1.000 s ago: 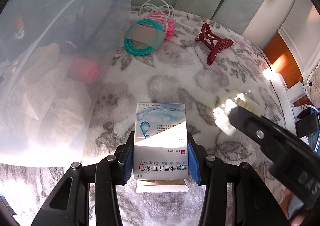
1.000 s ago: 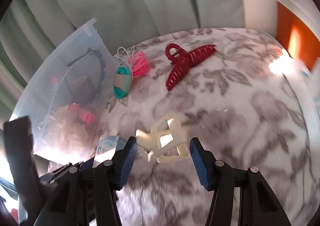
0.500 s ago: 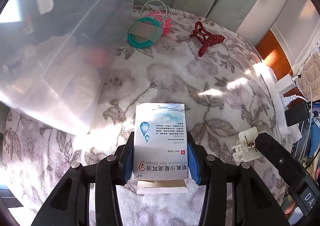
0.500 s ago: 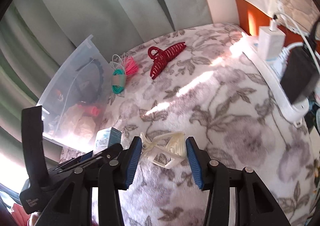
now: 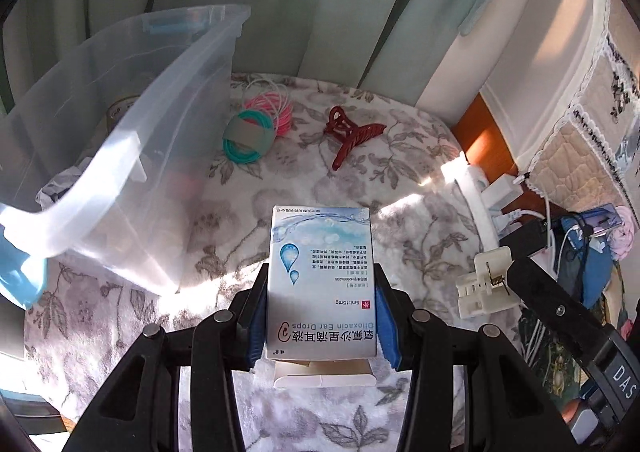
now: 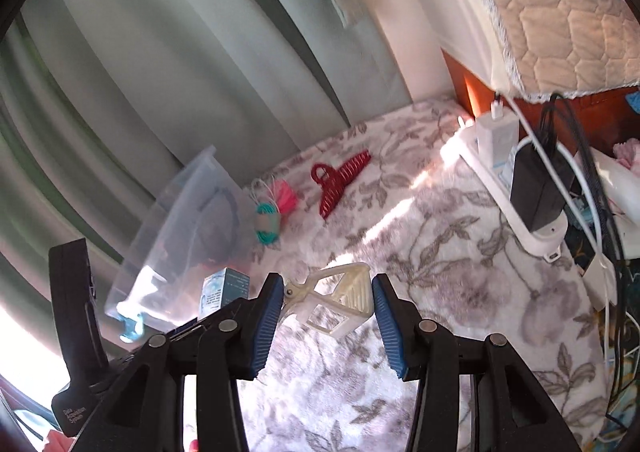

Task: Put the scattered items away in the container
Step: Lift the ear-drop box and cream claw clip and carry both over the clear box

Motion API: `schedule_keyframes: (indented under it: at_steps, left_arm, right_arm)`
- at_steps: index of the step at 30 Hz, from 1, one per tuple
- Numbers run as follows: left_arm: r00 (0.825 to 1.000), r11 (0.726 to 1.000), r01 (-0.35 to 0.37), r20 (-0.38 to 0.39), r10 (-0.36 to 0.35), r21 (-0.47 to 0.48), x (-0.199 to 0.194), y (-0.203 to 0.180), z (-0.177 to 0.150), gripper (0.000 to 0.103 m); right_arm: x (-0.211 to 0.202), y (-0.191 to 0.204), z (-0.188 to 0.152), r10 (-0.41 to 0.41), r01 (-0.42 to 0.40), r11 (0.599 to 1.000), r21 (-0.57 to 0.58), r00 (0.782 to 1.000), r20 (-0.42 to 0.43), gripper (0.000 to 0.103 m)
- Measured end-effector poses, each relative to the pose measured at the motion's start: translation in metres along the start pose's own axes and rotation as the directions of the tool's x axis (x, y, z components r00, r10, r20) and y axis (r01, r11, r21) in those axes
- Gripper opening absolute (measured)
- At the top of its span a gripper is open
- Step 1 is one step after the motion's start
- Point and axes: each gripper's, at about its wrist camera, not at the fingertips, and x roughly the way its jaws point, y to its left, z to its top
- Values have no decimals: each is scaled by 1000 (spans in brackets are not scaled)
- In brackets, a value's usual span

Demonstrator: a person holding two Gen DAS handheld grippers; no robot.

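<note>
Both grippers have risen off the floral blanket (image 5: 420,188) since a second ago, each carrying a find, so the clear storage bin (image 5: 132,140), earlier looming close on the left, now shows its rim from above. The left gripper (image 5: 320,304) has its blue pads pressed flat on the two long sides of the ear-drops box (image 5: 322,284), jaws roughly half spread to match the box's width; the label faces the camera upside down. The right gripper (image 6: 326,308) pinches a cream hair claw (image 6: 336,302) between its pads, jaws set at a similar middling width, the claw lying tilted across the gap (a hold that looks less square than the box's). Lifting both clear of the blanket seems meant to carry them over the bin's wall for a drop inside. Left on the blanket beside the bin: a bundle of teal and pink hair ties (image 5: 256,128) and a dark red hair claw (image 5: 352,134), just apart from each other.
</note>
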Motion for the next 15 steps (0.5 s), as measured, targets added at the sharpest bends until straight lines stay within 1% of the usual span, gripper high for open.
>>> schedule_keyframes:
  at_steps: [5, 8, 12, 15]
  left_arm:
    - [997, 997, 49, 70, -45, -55, -32, 3, 31, 47]
    - [990, 992, 80, 128, -67, -102, -54, 13, 49, 47]
    - [974, 977, 137, 199, -104, -160, -83, 31, 74, 47]
    - [961, 968, 157, 257, -104, -194, -105, 46, 87, 47]
  right_arm:
    - [-25, 24, 20, 33, -33, 999, -7, 996, 83, 49]
    - [-37, 39, 33, 55, -54, 998, -12, 990, 127, 49]
    - [-51, 59, 52, 85, -84, 996, -10, 979, 187, 49]
    - [-61, 76, 63, 104, -103, 995, -17, 968, 228, 49]
